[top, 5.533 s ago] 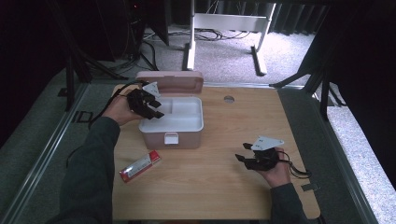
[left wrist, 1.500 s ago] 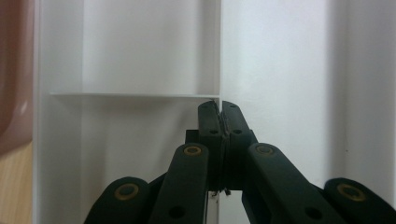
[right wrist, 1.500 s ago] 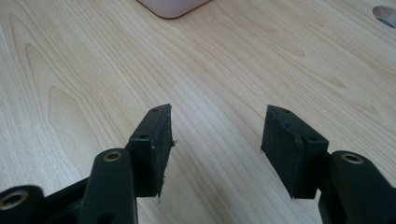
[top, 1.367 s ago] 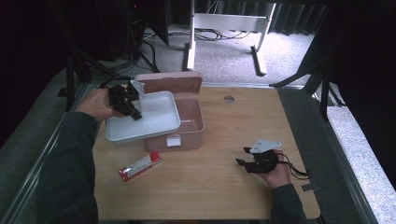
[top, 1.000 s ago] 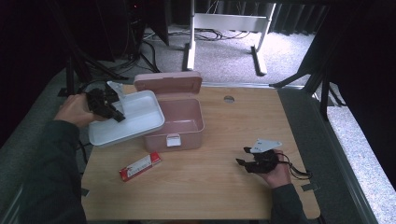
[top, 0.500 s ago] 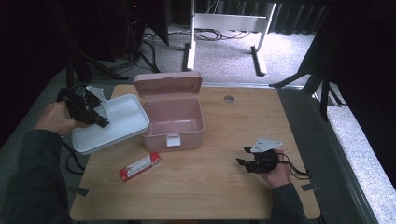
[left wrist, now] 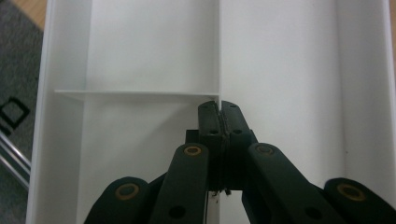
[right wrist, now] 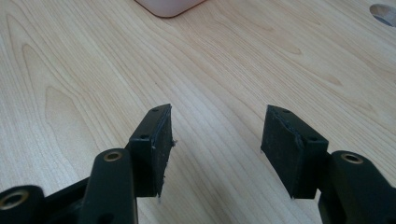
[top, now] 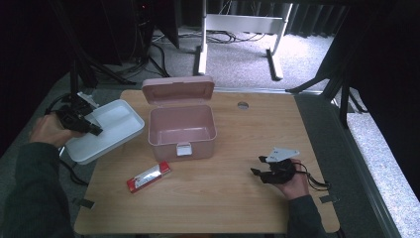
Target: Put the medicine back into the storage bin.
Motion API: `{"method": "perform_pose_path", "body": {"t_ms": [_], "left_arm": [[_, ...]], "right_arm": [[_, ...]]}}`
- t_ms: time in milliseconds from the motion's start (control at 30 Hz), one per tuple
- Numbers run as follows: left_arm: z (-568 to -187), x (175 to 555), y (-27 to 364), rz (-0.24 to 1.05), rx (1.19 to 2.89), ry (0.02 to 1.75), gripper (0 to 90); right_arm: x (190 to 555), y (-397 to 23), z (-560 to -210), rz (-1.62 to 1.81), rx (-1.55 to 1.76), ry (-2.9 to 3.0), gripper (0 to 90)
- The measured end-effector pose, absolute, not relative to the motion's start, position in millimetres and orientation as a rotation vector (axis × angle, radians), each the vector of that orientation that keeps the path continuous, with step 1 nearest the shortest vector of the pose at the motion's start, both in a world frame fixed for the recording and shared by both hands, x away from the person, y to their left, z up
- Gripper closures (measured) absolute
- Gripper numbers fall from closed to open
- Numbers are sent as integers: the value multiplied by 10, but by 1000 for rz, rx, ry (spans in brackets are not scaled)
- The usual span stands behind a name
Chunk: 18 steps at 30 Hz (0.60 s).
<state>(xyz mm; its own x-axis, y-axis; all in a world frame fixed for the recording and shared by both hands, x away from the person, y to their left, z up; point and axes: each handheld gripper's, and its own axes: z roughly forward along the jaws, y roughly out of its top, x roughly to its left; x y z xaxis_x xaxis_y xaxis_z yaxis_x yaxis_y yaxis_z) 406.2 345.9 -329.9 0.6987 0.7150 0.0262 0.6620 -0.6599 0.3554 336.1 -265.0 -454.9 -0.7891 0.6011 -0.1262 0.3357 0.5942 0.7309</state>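
Observation:
My left gripper (top: 94,130) is shut on the white divided tray (top: 116,123), held at the table's left edge, left of the pink box (top: 182,128). In the left gripper view the fingertips (left wrist: 219,111) pinch the tray's (left wrist: 140,56) upright long divider where a cross wall meets it. The pink box stands with its lid (top: 178,89) up and its inside bare. My right gripper (top: 256,167) rests low near the front right of the table (top: 237,198). In the right gripper view its gripper (right wrist: 215,140) is open over bare wood with nothing between the pads.
A red and white packet (top: 148,176) lies in front of the box. A round hole (top: 242,105) sits in the tabletop behind the box. Part of the tray hangs past the table's left edge over grey floor and cables (top: 69,168).
The left hand has carried the white tray out of the pink box, leftward and slightly down to the table's left edge. The right hand and gripper have stayed put.

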Motion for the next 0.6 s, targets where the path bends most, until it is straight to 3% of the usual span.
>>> {"method": "perform_pose_path", "body": {"t_ms": [300, 600], "left_arm": [[-3491, 4183, 3471, 305, 2527, 1278, 894], [-3740, 4329, 3305, 346, 2512, 1354, 894]], "right_arm": [[3360, -2651, -4544, 1024, 756, 2463, 423], [3358, -2656, -4542, 1027, 757, 2461, 423]]}}
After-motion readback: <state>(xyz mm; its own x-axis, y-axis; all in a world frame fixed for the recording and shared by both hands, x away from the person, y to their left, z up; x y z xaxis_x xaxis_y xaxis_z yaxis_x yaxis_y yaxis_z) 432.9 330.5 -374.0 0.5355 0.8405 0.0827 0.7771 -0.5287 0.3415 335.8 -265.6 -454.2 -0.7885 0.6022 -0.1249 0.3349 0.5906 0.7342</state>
